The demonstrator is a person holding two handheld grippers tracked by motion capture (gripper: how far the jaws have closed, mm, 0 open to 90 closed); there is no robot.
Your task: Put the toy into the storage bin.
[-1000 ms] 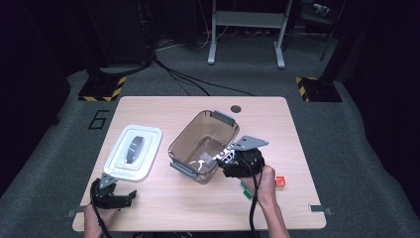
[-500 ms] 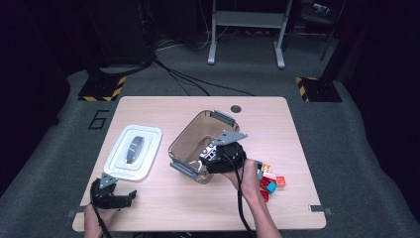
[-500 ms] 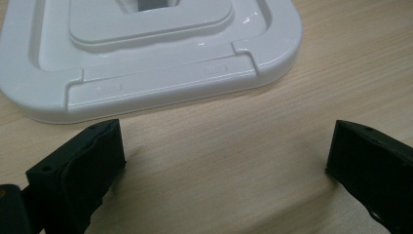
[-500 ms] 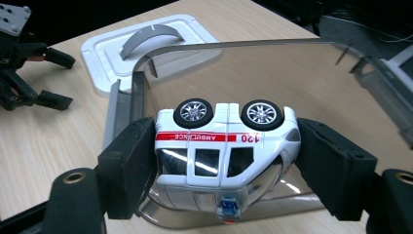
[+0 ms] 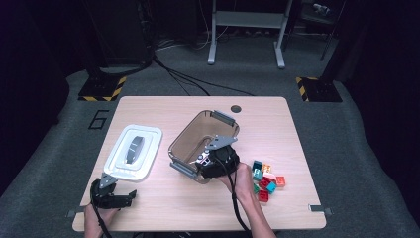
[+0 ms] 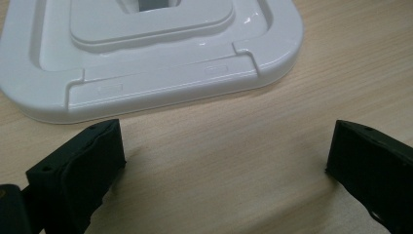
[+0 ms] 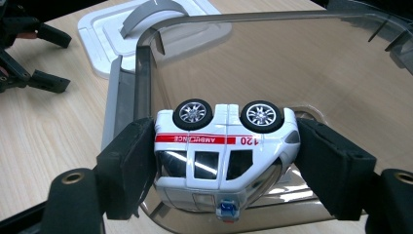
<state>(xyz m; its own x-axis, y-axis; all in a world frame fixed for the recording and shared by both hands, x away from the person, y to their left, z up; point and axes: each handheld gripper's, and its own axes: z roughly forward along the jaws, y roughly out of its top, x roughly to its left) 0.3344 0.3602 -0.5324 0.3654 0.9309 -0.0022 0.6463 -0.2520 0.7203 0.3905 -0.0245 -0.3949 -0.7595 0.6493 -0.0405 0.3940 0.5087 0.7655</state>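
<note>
My right gripper (image 7: 229,165) is shut on a white toy ambulance (image 7: 224,151) with a red stripe, pads on its front and rear. The car is turned wheels-up and hangs just above the near rim of a clear brownish container (image 7: 141,73). From the high view, the right gripper (image 5: 205,161) sits at the container's (image 5: 225,119) front corner. My left gripper (image 6: 224,156) stands open on the table with nothing between its jaws, just in front of a white lid (image 6: 146,48). It rests at the front left (image 5: 124,198).
The white lid (image 5: 133,151) lies flat to the left of the container. A small heap of coloured bricks (image 5: 265,178) sits to the right of my right hand. Bare wooden tabletop (image 5: 173,208) lies between the two hands.
My right gripper has carried the ambulance leftwards, from above the bricks to the container's near rim, uncovering the bricks. The left gripper has not moved.
</note>
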